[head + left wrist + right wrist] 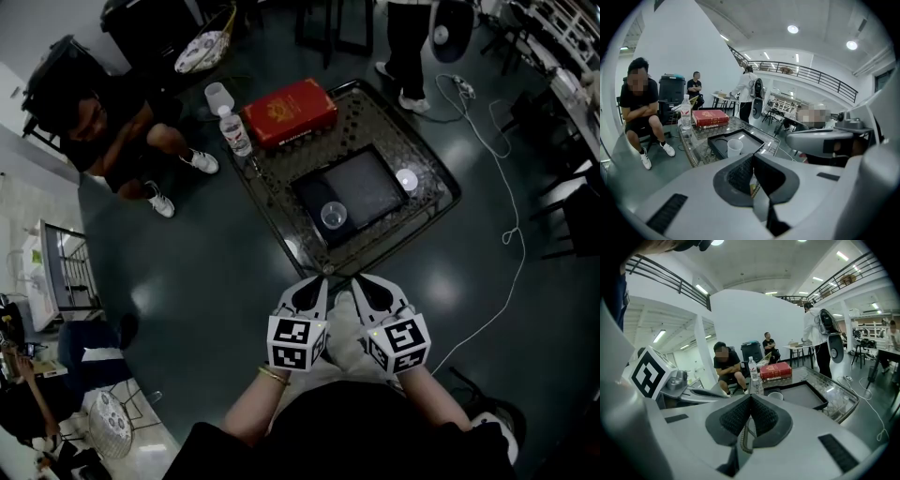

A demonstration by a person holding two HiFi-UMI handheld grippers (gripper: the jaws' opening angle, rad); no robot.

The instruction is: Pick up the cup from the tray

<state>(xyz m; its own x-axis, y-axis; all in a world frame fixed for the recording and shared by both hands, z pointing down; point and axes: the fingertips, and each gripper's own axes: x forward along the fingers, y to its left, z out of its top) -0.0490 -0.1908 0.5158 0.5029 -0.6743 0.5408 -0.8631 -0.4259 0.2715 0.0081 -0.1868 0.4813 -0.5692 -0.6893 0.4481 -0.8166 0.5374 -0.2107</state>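
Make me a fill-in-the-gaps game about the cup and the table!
1. The clear cup stands on the black ____.
2. The water bottle stands beside the ____ box.
3. The left gripper and right gripper are empty, with their fingers ____.

Missing words: tray; red; shut.

Head view dim, glare patches on floor (441,291); other 2 views brighter, ceiling lights (792,29); fisheye warp, dark edges.

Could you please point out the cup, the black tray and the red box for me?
cup (333,216), head view, its open top.
black tray (370,187), head view, bare floor right of the cup.
red box (291,111), head view, middle of its lid.
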